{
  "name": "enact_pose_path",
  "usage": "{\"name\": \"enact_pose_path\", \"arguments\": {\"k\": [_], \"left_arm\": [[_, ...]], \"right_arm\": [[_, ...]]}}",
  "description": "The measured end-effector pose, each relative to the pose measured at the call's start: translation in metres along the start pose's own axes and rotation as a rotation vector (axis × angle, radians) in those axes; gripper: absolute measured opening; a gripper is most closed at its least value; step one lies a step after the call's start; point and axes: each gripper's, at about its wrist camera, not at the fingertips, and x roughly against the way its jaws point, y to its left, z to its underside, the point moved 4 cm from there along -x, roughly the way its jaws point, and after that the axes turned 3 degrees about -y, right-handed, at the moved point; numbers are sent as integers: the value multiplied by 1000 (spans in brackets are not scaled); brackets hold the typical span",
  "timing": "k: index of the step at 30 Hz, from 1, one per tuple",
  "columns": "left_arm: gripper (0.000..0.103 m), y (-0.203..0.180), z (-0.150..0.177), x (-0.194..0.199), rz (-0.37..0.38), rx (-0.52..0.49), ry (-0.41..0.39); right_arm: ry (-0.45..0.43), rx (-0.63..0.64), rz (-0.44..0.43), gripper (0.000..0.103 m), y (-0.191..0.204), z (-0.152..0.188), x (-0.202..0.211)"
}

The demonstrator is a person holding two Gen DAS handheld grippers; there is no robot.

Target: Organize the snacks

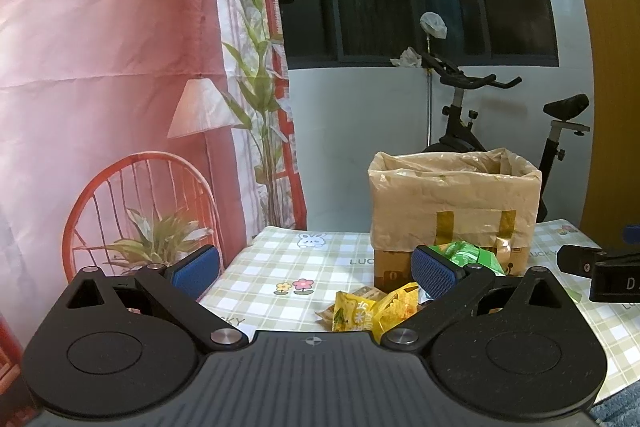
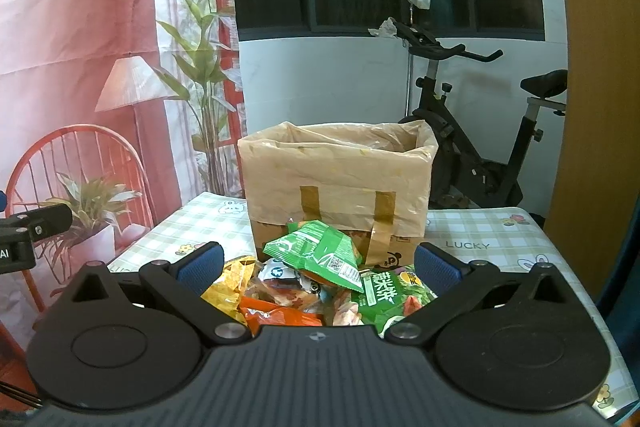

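A pile of snack packets lies on the checked tablecloth in front of a cardboard box (image 2: 336, 187) lined with a beige plastic bag. In the right wrist view a green packet (image 2: 320, 255) tops the pile, with an orange packet (image 2: 276, 315), a yellow packet (image 2: 228, 291) and a second green packet (image 2: 384, 295) around it. My right gripper (image 2: 316, 267) hangs open just above and before the pile, holding nothing. In the left wrist view my left gripper (image 1: 314, 269) is open and empty, left of the box (image 1: 452, 211), with yellow packets (image 1: 372, 311) below its right finger.
The table (image 1: 280, 267) ends at the left near a printed pink backdrop (image 1: 100, 87). An exercise bike (image 2: 472, 147) stands behind the table by a dark window. A wooden panel (image 2: 592, 67) rises at the right. The right gripper's side (image 1: 600, 267) shows at the left view's right edge.
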Motion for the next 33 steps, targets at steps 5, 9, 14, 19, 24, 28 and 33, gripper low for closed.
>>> {"name": "enact_pose_path", "arguments": {"k": [5,9,14,19,24,28,33], "left_arm": [[103,0,0,0,0,1,0],[103,1,1,0,0,1,-1],[103,1,1,0,0,1,-1],[103,1,1,1,0,2,0],[103,2,1,1,0,2,-1],[103,2,1,1,0,2,0],[103,2,1,1,1,2,-1]], "right_arm": [[1,1,1,103,0,0,0],[2,0,2,103,-1,0,0],[4,0,1,103,-1,0,-1],[5,-2,3,103,-2,1,-1],[7,-3,4,103,-3,1,-2],[7,-3,4,103,-4,1,-2],[7,-3,4,103,-4,1,-2]]}}
